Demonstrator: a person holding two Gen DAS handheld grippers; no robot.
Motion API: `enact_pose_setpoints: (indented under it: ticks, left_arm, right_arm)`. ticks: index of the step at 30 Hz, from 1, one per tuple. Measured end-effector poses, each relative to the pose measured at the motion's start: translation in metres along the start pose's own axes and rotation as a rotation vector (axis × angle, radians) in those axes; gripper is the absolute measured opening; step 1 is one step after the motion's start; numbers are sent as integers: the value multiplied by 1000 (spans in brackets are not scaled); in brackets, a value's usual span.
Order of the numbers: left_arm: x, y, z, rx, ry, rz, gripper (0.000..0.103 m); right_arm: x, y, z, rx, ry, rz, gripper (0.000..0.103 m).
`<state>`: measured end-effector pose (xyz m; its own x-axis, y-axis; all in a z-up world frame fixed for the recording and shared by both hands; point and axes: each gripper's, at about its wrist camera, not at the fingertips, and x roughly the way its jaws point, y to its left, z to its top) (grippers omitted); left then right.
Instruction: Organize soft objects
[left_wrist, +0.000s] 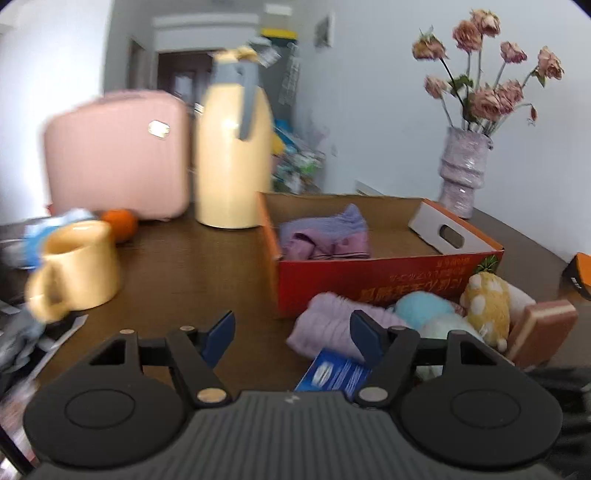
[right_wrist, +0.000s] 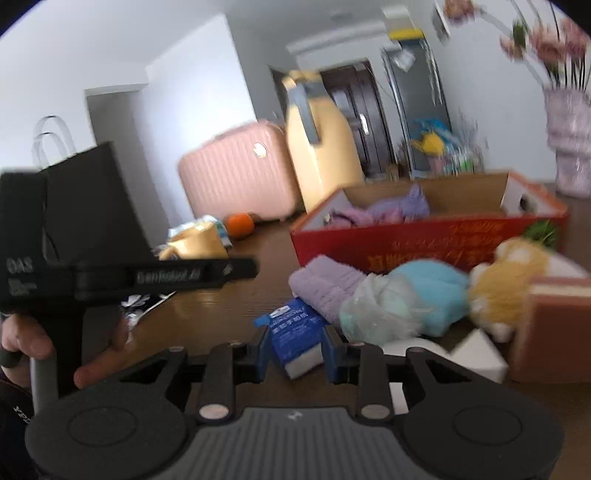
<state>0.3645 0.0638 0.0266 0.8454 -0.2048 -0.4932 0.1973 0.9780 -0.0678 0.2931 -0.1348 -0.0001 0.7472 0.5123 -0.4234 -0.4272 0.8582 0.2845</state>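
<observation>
Red-and-orange cardboard box (left_wrist: 388, 275), one, sits open-topped on the dark brown wooden table (left_wrist: 192, 266); its front wall carries yellow printed characters, upside down and unreadable. Inside, at the left end: one bundle of lilac and pink folded cloths (left_wrist: 325, 232).

Soft items outside, against the box front, counted:
- one lilac ribbed towel (left_wrist: 325, 325)
- one pale blue plush toy (left_wrist: 421, 306)
- one mint soft item in clear plastic wrap (right_wrist: 376, 314)
- one yellow plush with white spots (left_wrist: 487, 302)

Left gripper (left_wrist: 291, 332): fingers spread wide, nothing between them, hovering over the table just left of the towel.

Right gripper (right_wrist: 295, 354): blue pads pressed on both sides of one blue-and-white tissue packet (right_wrist: 295, 332); label print too blurred to read.

Other items: one pink ribbed hard case (left_wrist: 118, 155), one cream thermos jug with grey handle (left_wrist: 232, 147), one cream mug (left_wrist: 79, 269), one orange fruit (left_wrist: 120, 223), one lilac vase of dried pink roses (left_wrist: 463, 170).
</observation>
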Motion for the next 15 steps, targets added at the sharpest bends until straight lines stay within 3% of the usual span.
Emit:
enact_pose_setpoints:
  ticks: [2,5,6,9,11,15]
  left_arm:
    - [23,4,6,-17,43,-42,60]
    - [56,14,12,-41,105,-108,53]
    - [66,19,13,-57,126,-140,52]
    - [82,30,10,-132,194,-230,36]
    - [85,35,5,-151,226,-242,30]
    - [84,38,5,-172,234,-267,21]
  right_arm:
    - [26,-6,5,47,36,-36,28]
    - [42,-16,12,93,23,-167,27]
    - [44,-20,14,109,15,-171,27]
    - [50,-33,19,203,11,-200,30]
    - [51,-38,20,236,-5,-201,41]
    - [67,-41,18,343,27,-104,42]
